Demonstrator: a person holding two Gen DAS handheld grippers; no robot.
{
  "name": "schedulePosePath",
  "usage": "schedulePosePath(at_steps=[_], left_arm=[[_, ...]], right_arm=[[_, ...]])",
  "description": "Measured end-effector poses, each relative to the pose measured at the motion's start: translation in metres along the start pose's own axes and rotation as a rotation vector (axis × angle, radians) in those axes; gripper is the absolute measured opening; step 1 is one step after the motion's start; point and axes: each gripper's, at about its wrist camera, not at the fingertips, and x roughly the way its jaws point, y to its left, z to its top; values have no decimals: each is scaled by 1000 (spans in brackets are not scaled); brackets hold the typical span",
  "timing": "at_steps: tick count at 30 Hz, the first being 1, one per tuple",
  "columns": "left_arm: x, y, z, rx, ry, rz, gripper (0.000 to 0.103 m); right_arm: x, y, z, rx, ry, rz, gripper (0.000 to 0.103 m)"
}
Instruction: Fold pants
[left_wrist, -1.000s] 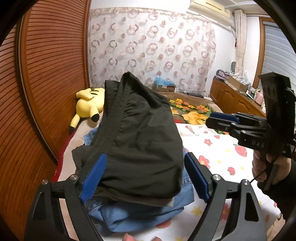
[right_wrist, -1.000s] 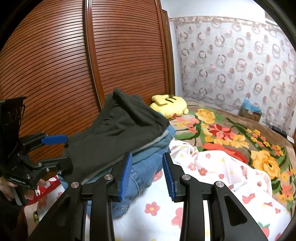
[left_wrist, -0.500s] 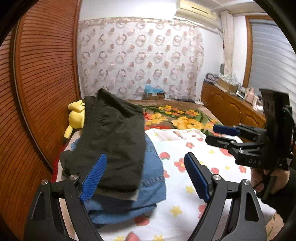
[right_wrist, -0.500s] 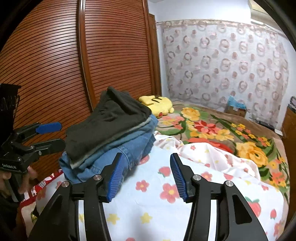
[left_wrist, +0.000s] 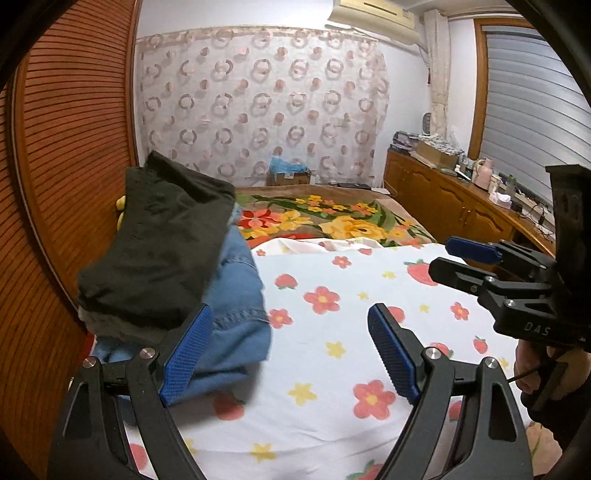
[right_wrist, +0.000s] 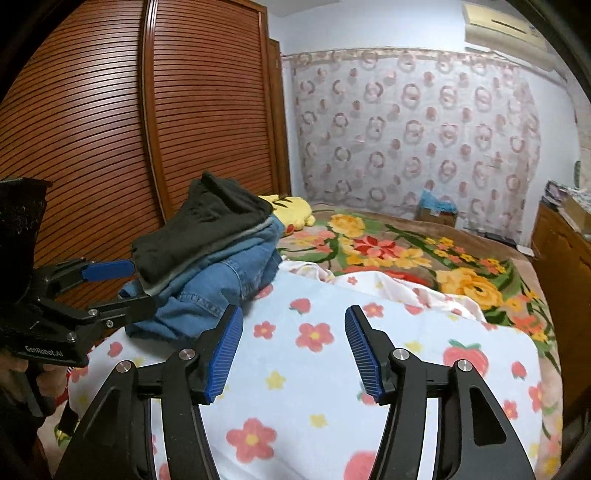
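Note:
Folded dark pants (left_wrist: 159, 251) lie on top of a stack, over a thin grey layer and folded blue jeans (left_wrist: 236, 295), at the left edge of the bed. My left gripper (left_wrist: 286, 314) is open over the flowered sheet (left_wrist: 332, 332), holding nothing; its left finger stands just in front of the jeans. In the right wrist view the dark pants (right_wrist: 207, 225) and jeans (right_wrist: 221, 288) sit to the left, with the left gripper (right_wrist: 142, 282) beside them. My right gripper (right_wrist: 293, 314) is opening above the sheet, nothing between its jaws; the left wrist view shows the right gripper (left_wrist: 441, 254) too.
A slatted wooden wardrobe door (right_wrist: 110, 129) runs close along the left of the bed. A yellow plush toy (right_wrist: 291, 210) lies behind the stack. A floral blanket (left_wrist: 332, 221) covers the far half. A wooden cabinet (left_wrist: 461, 210) lines the right wall.
Both grippers have drawn back and to the right, off the stack. The stack stood between the left fingers; now it is left of them. The right jaws have widened.

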Motion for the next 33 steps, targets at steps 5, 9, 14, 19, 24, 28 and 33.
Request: schedulePosePath(at_steps=[5,9,14,19,24,28,33], left_arm=[[-6,-13,-9,5,5,-13,86],[-15,-26,-17,7,0,-27,86],[-29,-38,-24,23,-12,-27,86],[-45,-49,-30,30,-30,-32,86],[-60,-58,-36,31,-41,-37,86],[-70,-63,-38,39,-50,-33,86],[-82,-69,-40,49,-74,-12,86]], right_arm=[[-22,9,-15,23,-5,-35,62],[-37,18,-22,35,-10,-60,62],[-55,25,-34,53,-18,-79,62],[-74,30,-42,70,-28,-100,62],[-95,35,-50,94,-41,-125,63],[-112,35,-58,107,-51,-158,64],[-128,42,-62,128,-59,-196,64]])
